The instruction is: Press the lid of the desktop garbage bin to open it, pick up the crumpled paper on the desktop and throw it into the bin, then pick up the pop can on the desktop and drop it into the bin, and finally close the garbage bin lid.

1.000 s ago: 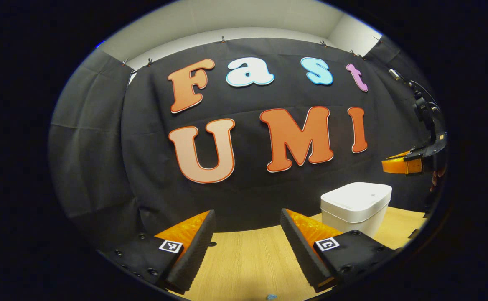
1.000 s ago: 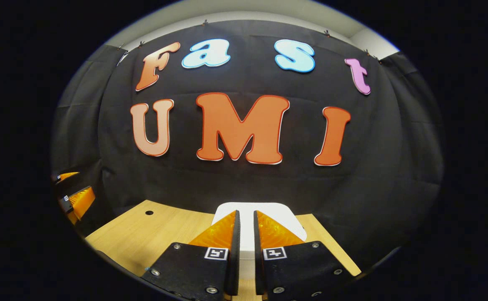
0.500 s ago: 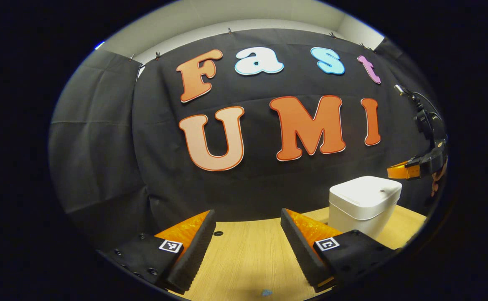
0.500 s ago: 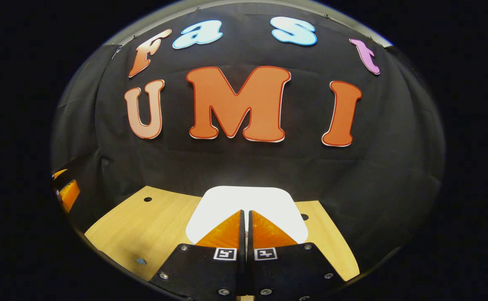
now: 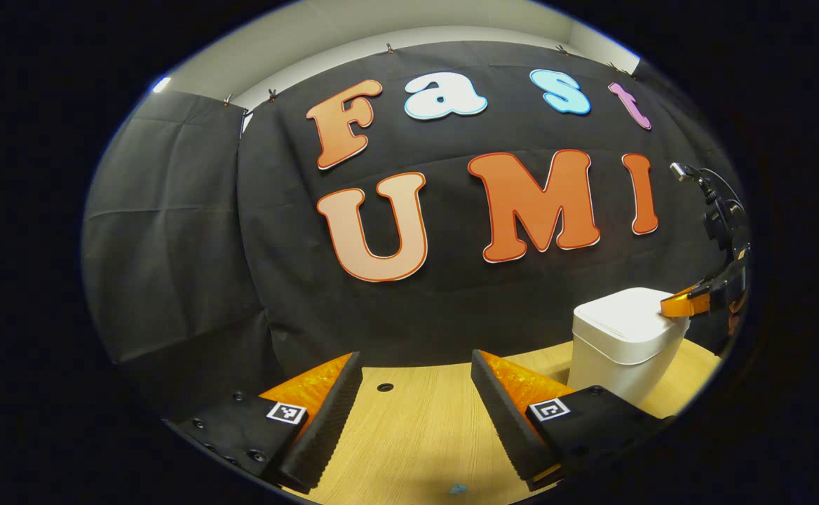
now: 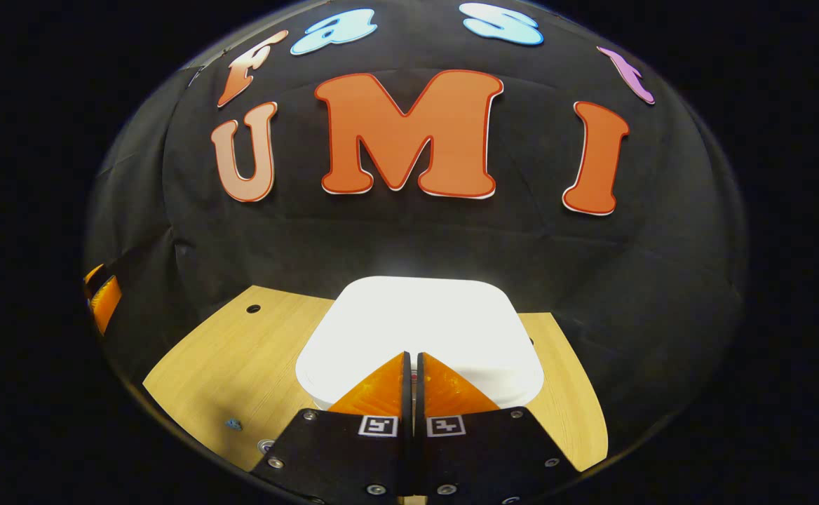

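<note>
One white bin (image 6: 420, 330) with one closed lid (image 5: 623, 315), one wooden table (image 5: 416, 435), two grippers, the left gripper (image 5: 416, 365) and the right gripper (image 6: 411, 361), one round hole (image 5: 385, 387) in the tabletop, one small blue scrap (image 5: 458, 487)

Right gripper view: close above the garbage bin (image 6: 420, 330), looking down across its lid toward the cloth wall. Left gripper view: low over the desktop (image 5: 416, 428), well left of the bin, facing the wall. Shared: bin, desktop.
</note>
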